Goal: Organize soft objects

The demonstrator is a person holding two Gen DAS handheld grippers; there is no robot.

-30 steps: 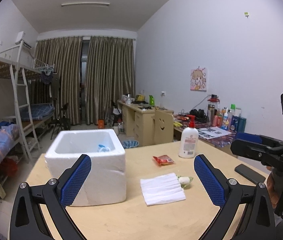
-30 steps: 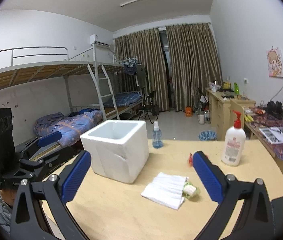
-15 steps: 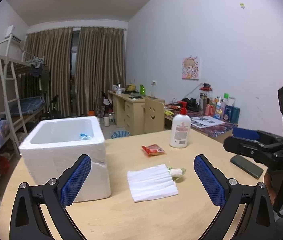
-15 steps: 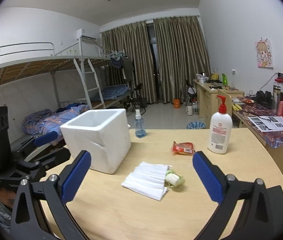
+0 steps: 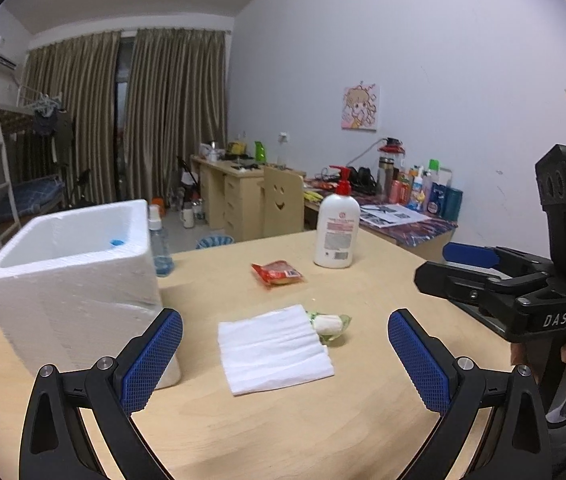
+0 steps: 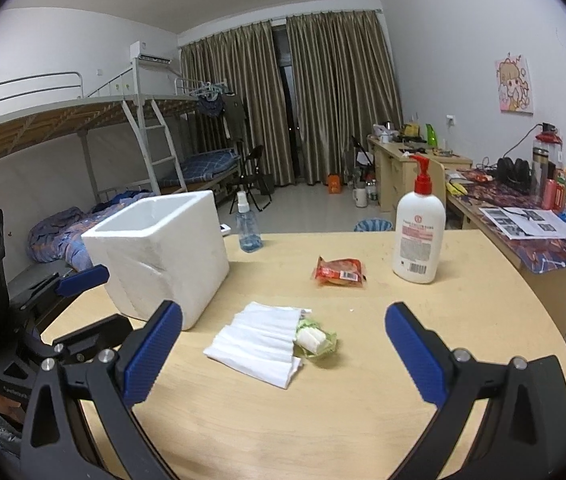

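Both spread wide, holding nothing: left gripper (image 5: pixel 285 354) and right gripper (image 6: pixel 283 346) frame the folded white cloth (image 5: pixel 273 346) at centre frame, likely lining up a pickup toward the foam box (image 5: pixel 71 268) at left.

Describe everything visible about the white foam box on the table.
The white foam box is an open-topped, thick-walled cube that looks like polystyrene. It stands upright on the wooden table, left of the folded white cloth and apart from it. A crease marks one side wall. Something small and blue shows inside. Neither pair of tongs touches it.
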